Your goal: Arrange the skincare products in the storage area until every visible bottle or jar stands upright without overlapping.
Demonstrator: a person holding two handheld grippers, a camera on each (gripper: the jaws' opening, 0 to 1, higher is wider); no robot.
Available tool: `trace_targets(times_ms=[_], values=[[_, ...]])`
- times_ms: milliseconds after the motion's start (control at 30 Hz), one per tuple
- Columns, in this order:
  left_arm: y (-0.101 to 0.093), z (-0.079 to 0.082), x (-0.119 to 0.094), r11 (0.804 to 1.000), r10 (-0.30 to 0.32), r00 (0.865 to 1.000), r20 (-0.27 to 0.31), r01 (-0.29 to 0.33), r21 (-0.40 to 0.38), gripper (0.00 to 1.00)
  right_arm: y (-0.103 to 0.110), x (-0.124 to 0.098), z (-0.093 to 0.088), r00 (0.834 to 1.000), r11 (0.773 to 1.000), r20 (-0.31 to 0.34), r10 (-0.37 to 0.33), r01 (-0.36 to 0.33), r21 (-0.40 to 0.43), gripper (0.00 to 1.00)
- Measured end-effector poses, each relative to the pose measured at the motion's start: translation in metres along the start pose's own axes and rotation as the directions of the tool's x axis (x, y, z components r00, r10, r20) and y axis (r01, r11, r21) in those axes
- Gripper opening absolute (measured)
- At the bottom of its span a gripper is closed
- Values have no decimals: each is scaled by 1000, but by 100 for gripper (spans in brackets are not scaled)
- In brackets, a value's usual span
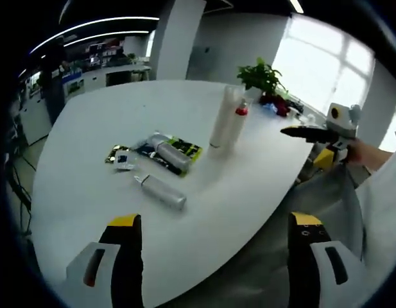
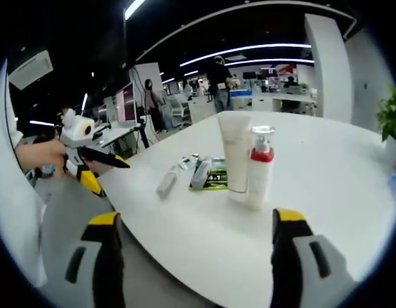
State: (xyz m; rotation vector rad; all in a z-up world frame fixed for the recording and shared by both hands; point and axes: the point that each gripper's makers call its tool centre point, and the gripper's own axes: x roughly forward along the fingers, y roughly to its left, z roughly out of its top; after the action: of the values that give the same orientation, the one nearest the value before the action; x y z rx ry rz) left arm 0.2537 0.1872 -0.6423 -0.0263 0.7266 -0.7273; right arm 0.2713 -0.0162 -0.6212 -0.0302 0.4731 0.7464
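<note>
While two bottles (image 1: 164, 172) lie flat, a plant (image 1: 262, 76) stands behind.

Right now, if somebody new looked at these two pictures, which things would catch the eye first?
Probably the tall white tube and the red-collared pump bottle, standing upright side by side in the middle of the white round table. Next, the silver bottles lying flat: one on the bare table, another on a black-and-green packet. Both grippers hang open off the table's edge.

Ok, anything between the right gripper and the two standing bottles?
Nothing: in the right gripper view, bare white table runs from the open right gripper to the white tube and the red-collared bottle.
</note>
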Motion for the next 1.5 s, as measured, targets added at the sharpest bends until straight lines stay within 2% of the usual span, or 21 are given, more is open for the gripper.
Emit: trace_targets(times_ms=[300, 400, 567, 833, 967, 1067, 1367, 1500], values=[[-1, 8, 5, 1000, 7, 1000, 3, -7, 3, 92, -4, -5, -2, 1000, 1000, -2, -10, 10, 6, 97], [0, 14, 11, 1000, 8, 1000, 9, -8, -26, 92, -5, -5, -4, 1000, 1000, -3, -11, 11, 8, 97], [5, 25, 22, 999, 38, 999, 1, -38, -29, 91, -7, -5, -5, 1000, 1000, -5, -14, 14, 10, 96], [12, 39, 42, 998, 56, 997, -47, -56, -1, 88, -14, -7, -10, 1000, 1000, -12, -22, 23, 20, 96], [14, 42, 54, 999, 47, 995, -87, -47, 3, 83, -16, -6, -12, 1000, 999, -15, -23, 24, 25, 95], [17, 45, 63, 998, 58, 992, -108, -56, 22, 84, -18, -5, -12, 1000, 999, -15, -23, 23, 28, 95], [32, 61, 89, 995, 85, 985, -151, -91, -30, 79, -26, -3, -15, 999, 998, -8, -33, 33, 49, 95], [38, 68, 103, 994, 100, 979, -179, -106, -26, 76, -27, 0, -17, 1000, 998, -9, -29, 30, 59, 94]])
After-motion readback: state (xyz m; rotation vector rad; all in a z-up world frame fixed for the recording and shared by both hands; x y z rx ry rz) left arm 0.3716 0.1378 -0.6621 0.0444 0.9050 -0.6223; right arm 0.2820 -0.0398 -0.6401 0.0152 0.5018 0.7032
